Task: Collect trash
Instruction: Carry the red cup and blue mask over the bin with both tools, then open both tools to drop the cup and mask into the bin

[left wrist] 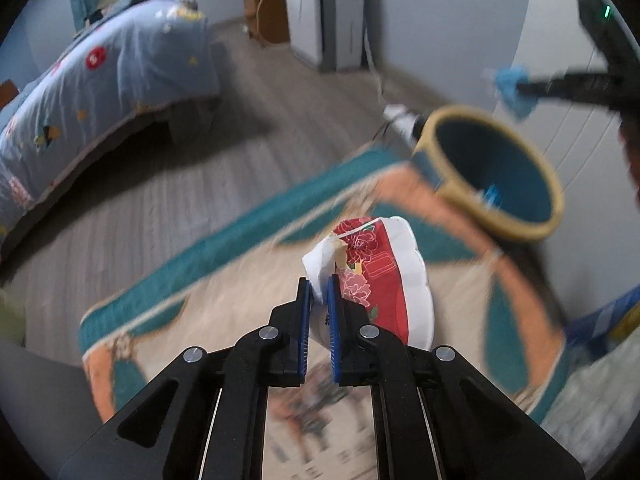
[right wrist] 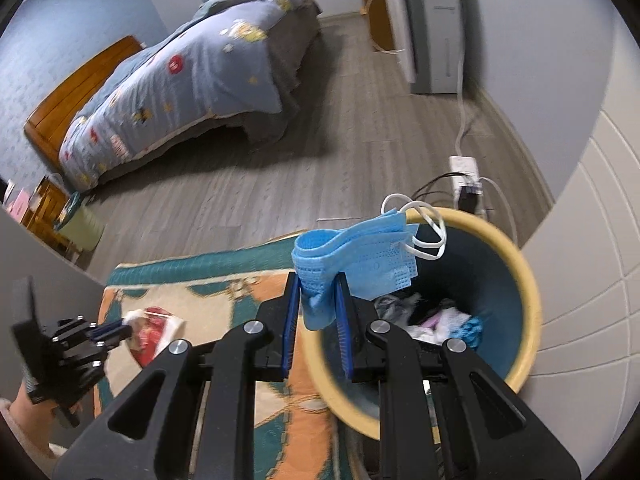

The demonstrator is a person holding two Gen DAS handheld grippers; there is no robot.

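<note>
Blue face mask: pinched in right gripper, over wastebasket rim at its 10 o'clock. Red-and-white floral packet: clamped by a corner in left gripper, above patterned rug, basket at 2 o'clock.

bedspread: red round patch with some white mark on it, way too blurry to read
red packet: just flower drawings, no words I can make out
white unit by the far wall: faint marks, unreadable
readable text: none anywhere
</note>
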